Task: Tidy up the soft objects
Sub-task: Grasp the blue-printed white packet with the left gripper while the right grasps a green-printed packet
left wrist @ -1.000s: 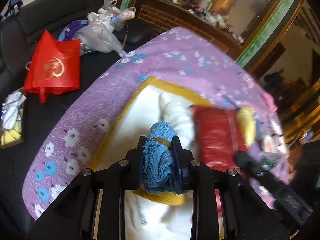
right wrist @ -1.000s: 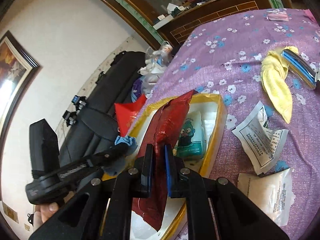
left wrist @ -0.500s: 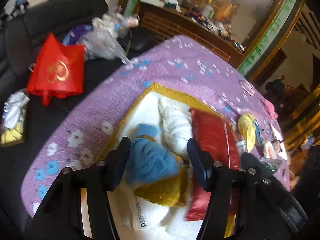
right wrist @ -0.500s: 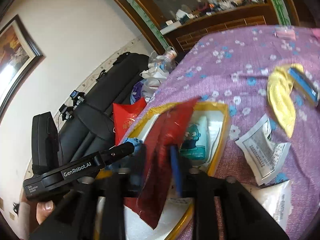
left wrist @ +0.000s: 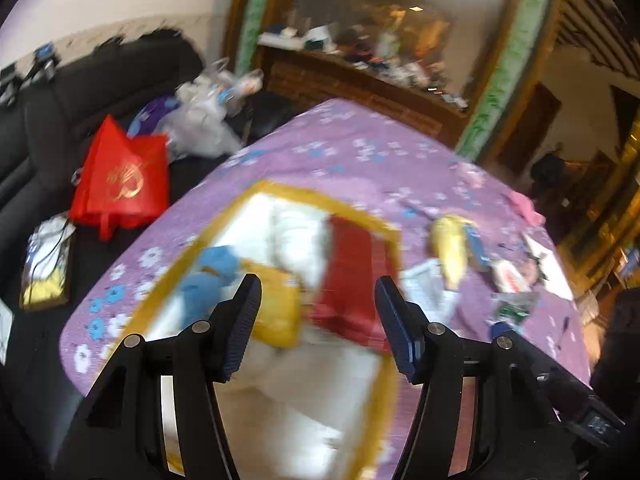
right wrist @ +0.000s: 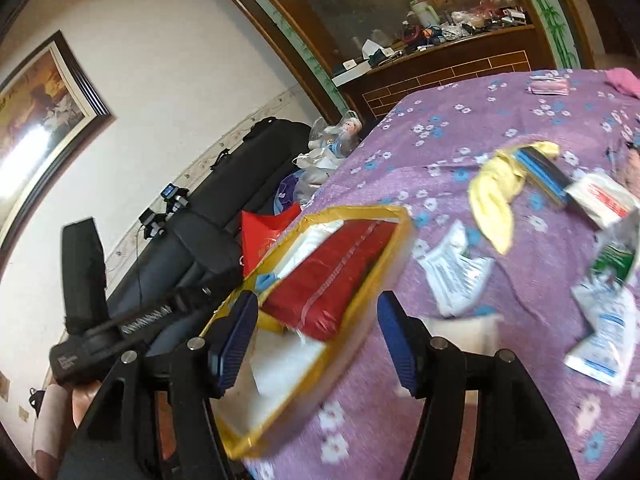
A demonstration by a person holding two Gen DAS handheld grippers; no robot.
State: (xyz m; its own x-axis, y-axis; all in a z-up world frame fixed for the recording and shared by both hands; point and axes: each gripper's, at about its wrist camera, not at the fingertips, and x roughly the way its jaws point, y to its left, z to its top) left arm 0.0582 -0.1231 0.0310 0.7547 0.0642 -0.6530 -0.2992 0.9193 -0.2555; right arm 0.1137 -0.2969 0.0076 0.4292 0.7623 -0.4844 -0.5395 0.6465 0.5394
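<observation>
A yellow-rimmed white tray [left wrist: 312,196] [right wrist: 396,240] lies on the purple flowered cloth. In it lie a blue towel roll [left wrist: 208,276], a white cloth [left wrist: 296,236], a yellow pouch [left wrist: 276,304] and a red packet [left wrist: 348,276] [right wrist: 332,276]. My left gripper [left wrist: 316,324] is open and empty above the tray's near half. My right gripper [right wrist: 314,336] is open and empty above the tray's right rim. A yellow cloth [right wrist: 500,196] and several white sachets [right wrist: 452,272] lie on the cloth to the right.
A black sofa [left wrist: 80,92] at the left holds a red bag [left wrist: 120,180] and plastic bags [left wrist: 208,120]. A dark blue flat pack [right wrist: 544,176] lies by the yellow cloth. A pink item [right wrist: 622,80] lies at the table's far edge. A wooden cabinet [right wrist: 440,76] stands behind.
My left gripper opened and dropped the blue towel roll in the tray. My right gripper opened and left the red packet in the tray. Both grippers have pulled back and up.
</observation>
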